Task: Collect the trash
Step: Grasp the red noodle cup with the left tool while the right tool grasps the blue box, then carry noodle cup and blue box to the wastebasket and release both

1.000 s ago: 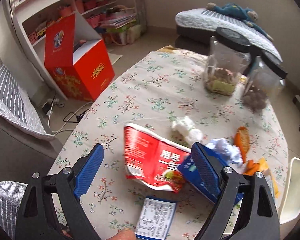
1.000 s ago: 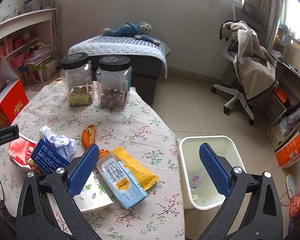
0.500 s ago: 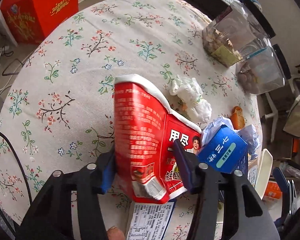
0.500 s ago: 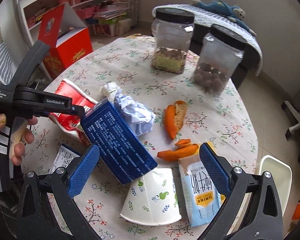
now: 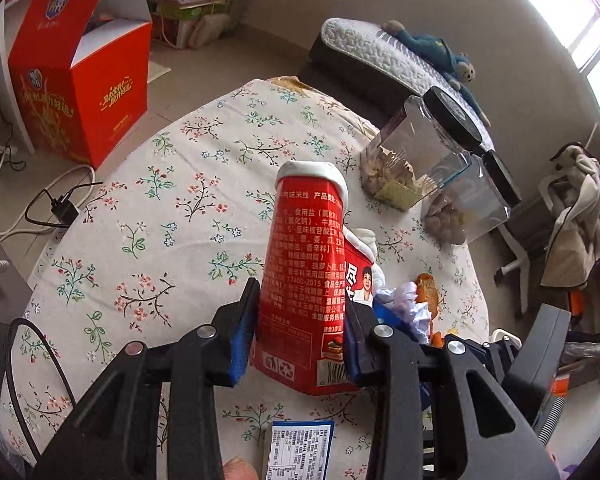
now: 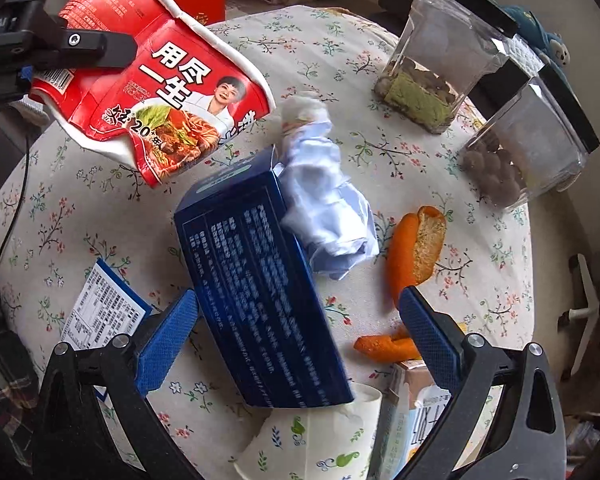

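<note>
The left gripper clenches a crushed red noodle cup, lifted clear of the flowered table, while the right gripper hangs spread wide around a dark blue box lying beside crumpled paper and orange peel.

Glossy paper, matt cloth.
You had a glossy printed noodle cup, a matt floral tablecloth, and clear plastic jars before you.
</note>
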Tool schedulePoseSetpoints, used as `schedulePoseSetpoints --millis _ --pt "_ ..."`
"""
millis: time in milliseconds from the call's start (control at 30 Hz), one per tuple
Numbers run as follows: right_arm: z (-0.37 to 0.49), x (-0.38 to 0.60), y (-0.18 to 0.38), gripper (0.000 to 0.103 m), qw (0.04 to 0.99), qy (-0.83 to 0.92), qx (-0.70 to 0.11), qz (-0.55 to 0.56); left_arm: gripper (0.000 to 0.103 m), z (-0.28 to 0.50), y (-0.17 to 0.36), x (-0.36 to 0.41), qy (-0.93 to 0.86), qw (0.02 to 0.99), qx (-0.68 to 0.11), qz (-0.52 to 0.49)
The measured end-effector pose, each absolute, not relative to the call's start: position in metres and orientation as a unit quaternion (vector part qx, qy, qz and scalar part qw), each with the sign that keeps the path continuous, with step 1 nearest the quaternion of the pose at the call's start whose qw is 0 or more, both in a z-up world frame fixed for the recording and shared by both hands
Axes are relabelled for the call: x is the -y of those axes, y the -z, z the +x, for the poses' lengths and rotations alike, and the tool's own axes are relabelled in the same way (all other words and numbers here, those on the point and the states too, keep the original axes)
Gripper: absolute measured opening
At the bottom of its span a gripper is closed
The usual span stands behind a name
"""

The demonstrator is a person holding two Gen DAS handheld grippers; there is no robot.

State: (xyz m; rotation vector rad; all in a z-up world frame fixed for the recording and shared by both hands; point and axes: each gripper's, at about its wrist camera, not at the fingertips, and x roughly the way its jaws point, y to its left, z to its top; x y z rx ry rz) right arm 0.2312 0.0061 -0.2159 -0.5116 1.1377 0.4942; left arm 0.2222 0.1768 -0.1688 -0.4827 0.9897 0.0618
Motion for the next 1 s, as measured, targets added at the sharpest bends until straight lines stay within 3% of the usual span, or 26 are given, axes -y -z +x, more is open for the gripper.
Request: schedulePoseSetpoints --millis 33,100,167,300,567,1000 --pt "0.232 -0.008 0.218 0.093 0.783 -0.226 -0.529 -0.234 0.036 0.221 0.168 -0.178 -0.031 0.852 -0.468 -0.231" --pt "0.232 -0.014 0.223 0.072 0.774 -0.233 -0.545 -0.224 0.036 0.22 0.166 -0.182 -0.037 0.855 -0.461 -0.234" --pt "0.228 -0.017 0.222 0.07 0.778 -0.229 -0.539 -0.226 0.036 0.217 0.164 -0.188 -0.045 0.857 -0.454 -0.239" --pt "0.224 -0.018 0.213 0.055 0.785 -0.237 -0.535 -0.202 0.036 0.216 0.164 -0.198 -0.053 0.856 -0.445 -0.257" --pt "0.209 -0.006 0.168 0.051 0.824 -0.248 -0.493 -0.125 0.036 0.211 0.157 -0.203 -0.071 0.865 -0.422 -0.262" --pt "0.2 0.026 0.112 0.052 0.913 -0.156 -0.369 -0.073 0.036 0.184 0.134 -0.177 -0.119 0.904 -0.366 -0.186"
